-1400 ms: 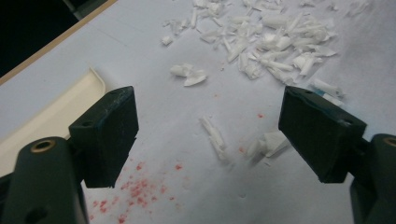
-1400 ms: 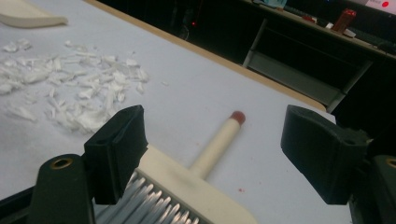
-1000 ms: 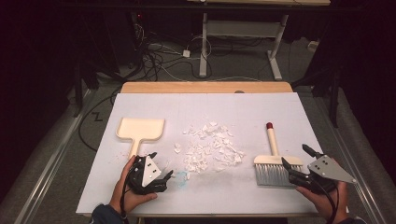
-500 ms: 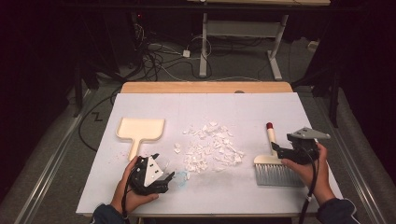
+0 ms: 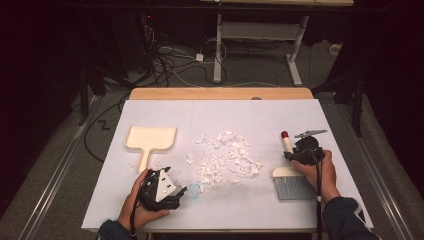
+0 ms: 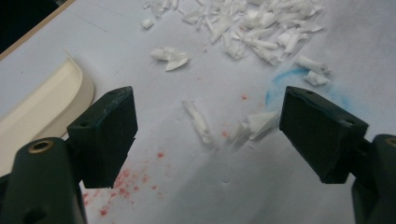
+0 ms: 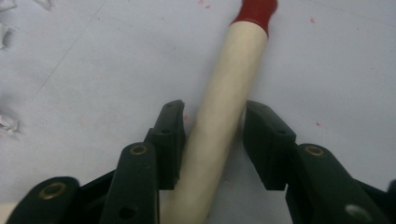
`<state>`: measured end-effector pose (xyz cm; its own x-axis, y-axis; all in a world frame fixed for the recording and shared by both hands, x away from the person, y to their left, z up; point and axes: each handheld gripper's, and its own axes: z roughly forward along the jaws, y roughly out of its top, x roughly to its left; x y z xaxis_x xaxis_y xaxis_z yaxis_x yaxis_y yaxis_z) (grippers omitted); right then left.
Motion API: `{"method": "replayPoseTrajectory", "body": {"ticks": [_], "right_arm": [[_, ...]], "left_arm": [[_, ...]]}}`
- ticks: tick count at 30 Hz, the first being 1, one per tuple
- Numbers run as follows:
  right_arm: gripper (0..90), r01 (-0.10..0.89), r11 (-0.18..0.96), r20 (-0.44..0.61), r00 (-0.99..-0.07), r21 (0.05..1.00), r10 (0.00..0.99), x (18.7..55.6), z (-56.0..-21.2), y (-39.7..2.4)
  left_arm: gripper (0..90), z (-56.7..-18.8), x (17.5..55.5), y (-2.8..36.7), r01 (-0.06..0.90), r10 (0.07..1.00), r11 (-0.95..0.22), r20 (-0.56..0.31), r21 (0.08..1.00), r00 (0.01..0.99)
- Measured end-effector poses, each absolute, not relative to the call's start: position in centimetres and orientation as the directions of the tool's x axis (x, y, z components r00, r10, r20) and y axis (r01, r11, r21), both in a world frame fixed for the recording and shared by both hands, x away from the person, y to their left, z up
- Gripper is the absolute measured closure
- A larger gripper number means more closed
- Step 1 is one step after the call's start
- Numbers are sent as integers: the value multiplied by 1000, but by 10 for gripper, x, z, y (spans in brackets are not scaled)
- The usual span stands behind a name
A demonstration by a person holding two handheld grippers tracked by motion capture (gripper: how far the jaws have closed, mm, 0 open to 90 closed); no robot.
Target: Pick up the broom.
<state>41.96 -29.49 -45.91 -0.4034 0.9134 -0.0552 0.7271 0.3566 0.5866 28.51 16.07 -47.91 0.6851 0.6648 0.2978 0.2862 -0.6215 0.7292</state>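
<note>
**Right gripper reached the brush handle**

The left gripper [image 5: 167,189] had stayed low at the near edge, jaws wide and empty, beside the dustpan [image 5: 150,140] and the paper scraps [image 5: 225,157]. Within the last second the right gripper [image 5: 300,150] had swung in over the brush [image 5: 290,175], its jaws straddling the cream handle, the left touching it, the right a little off. A grasp looked imminent.

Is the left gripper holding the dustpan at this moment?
No: in the left gripper view the left gripper is wide open over bare table, with the dustpan lying off beside one jaw, untouched.
</note>
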Motion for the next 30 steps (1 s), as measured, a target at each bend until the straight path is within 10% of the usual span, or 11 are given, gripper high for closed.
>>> {"method": "replayPoseTrajectory", "body": {"ticks": [19, 30], "right_arm": [[712, 568, 309, -37, -439, 763, 898, 397, -432, -306], [714, 343, 257, -57, -499, 903, 865, 334, -392, -317]], "left_arm": [[182, -474, 284, 160, 274, 651, -589, 245, 760, 719], [182, -446, 281, 139, 283, 605, -437, 46, 854, 795]]}}
